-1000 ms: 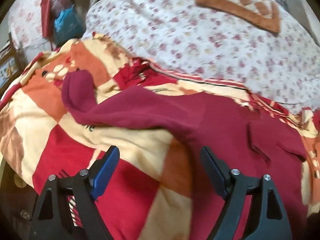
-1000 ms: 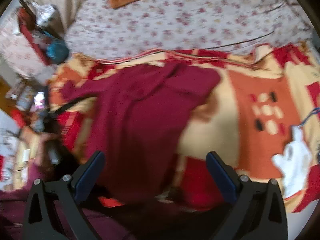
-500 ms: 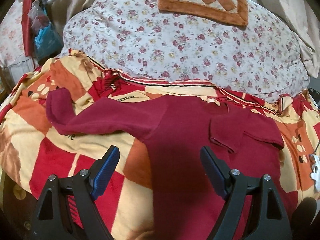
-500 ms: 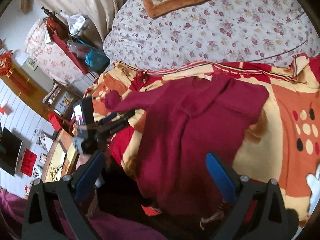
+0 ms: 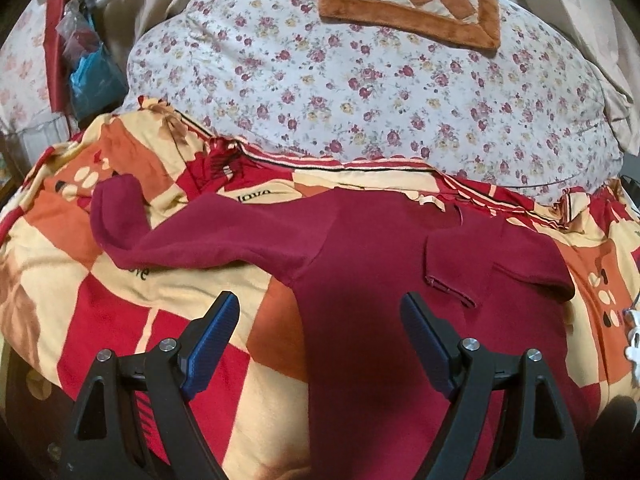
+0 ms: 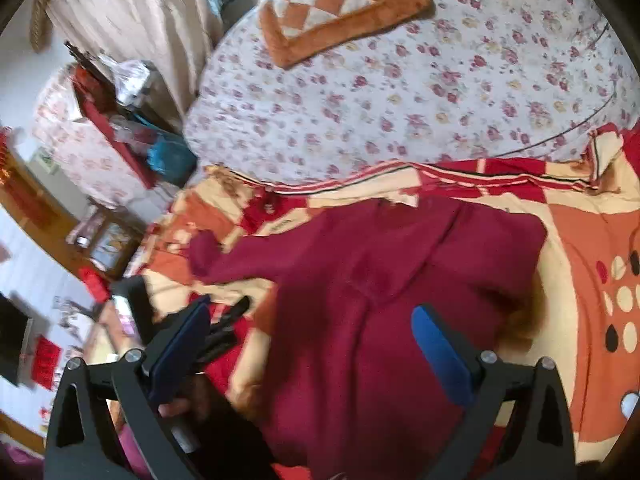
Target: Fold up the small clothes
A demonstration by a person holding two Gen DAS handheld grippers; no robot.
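— Ahead of your left gripper (image 5: 316, 334), what lies there?
— Your maroon top (image 5: 384, 264), flat on the checked blanket (image 5: 120, 312), one sleeve (image 5: 208, 236) outstretched, the other folded. Both grippers gape wide, holding nothing.
— Next?
— Probably pinch that sleeve's cuff and fold it inward; right gripper (image 6: 312, 344) steadies.

Both claws have drawn back, showing more of the maroon top (image 5: 360, 264).
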